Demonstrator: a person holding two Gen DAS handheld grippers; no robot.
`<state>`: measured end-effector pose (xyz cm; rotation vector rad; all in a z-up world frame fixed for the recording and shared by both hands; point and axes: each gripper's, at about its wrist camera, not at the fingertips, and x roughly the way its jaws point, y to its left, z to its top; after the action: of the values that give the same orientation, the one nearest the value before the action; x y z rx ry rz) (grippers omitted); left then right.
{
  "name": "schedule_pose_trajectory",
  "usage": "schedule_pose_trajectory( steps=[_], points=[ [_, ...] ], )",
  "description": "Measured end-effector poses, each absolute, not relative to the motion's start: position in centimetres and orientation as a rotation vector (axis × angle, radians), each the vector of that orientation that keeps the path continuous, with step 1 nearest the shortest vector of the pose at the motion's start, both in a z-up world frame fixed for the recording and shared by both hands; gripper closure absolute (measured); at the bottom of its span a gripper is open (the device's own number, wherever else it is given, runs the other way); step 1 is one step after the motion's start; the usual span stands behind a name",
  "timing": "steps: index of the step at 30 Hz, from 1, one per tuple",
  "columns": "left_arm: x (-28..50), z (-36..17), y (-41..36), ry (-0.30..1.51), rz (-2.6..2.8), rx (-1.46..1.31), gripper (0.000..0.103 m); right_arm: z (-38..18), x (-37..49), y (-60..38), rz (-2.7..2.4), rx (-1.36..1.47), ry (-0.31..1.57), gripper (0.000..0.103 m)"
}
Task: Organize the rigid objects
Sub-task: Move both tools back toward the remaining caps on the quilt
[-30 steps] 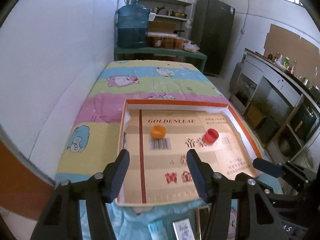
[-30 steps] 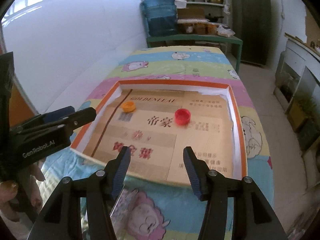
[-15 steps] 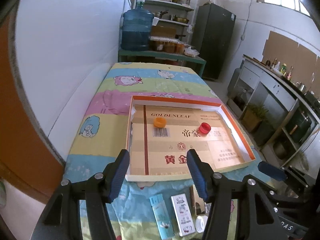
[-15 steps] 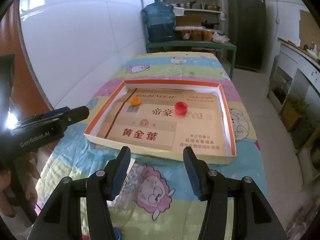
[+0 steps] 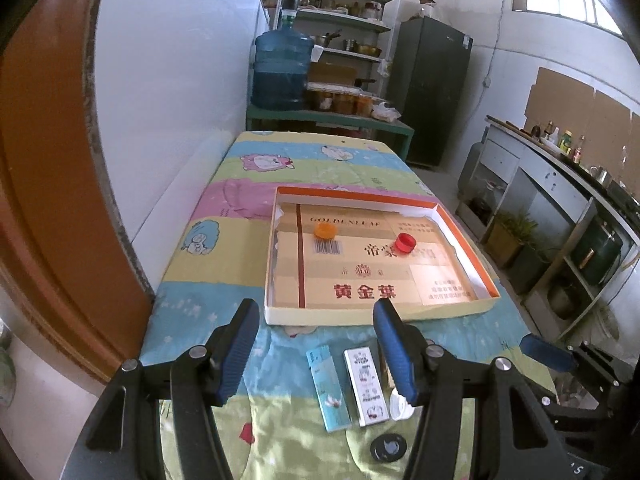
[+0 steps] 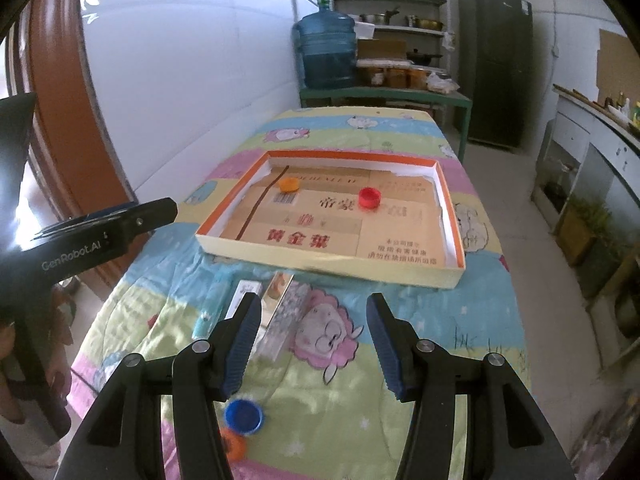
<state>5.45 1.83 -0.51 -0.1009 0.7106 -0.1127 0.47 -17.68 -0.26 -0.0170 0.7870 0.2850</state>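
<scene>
A shallow cardboard tray [image 5: 372, 314] [image 6: 320, 258] with an orange rim lies on the table. In it sit an orange cap [image 5: 325, 230] [image 6: 289, 185] and a red cap [image 5: 405, 244] [image 6: 369, 198]. My left gripper [image 5: 314, 344] is open and empty, held above the table's near end. Below it lie a teal lighter [image 5: 328, 388], a white lighter [image 5: 366, 386], a white cap [image 5: 400, 404] and a black cap [image 5: 388, 447]. My right gripper [image 6: 314, 340] is open and empty above the lighters [image 6: 280, 312]. A blue cap [image 6: 243, 416] and an orange cap [image 6: 234, 444] lie under it.
The table wears a cartoon-print cloth [image 5: 304, 160] and stands against a white wall on the left. A blue water jug [image 5: 282, 68] and shelves stand behind it. The left gripper's body shows at the left of the right wrist view [image 6: 100, 232]. Counters line the right side.
Both grippers have pulled back and up from the tray. The lighters and loose caps on the near end of the table have come into view. Both stay open.
</scene>
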Motion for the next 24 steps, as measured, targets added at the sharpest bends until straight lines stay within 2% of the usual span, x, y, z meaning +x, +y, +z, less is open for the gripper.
schedule_pose_trajectory(
  steps=[24],
  points=[
    [-0.3,-4.7,2.2,0.754,-0.142,-0.105,0.043,-5.4,-7.6,-14.2,0.408,-0.091,0.846,0.047]
  ],
)
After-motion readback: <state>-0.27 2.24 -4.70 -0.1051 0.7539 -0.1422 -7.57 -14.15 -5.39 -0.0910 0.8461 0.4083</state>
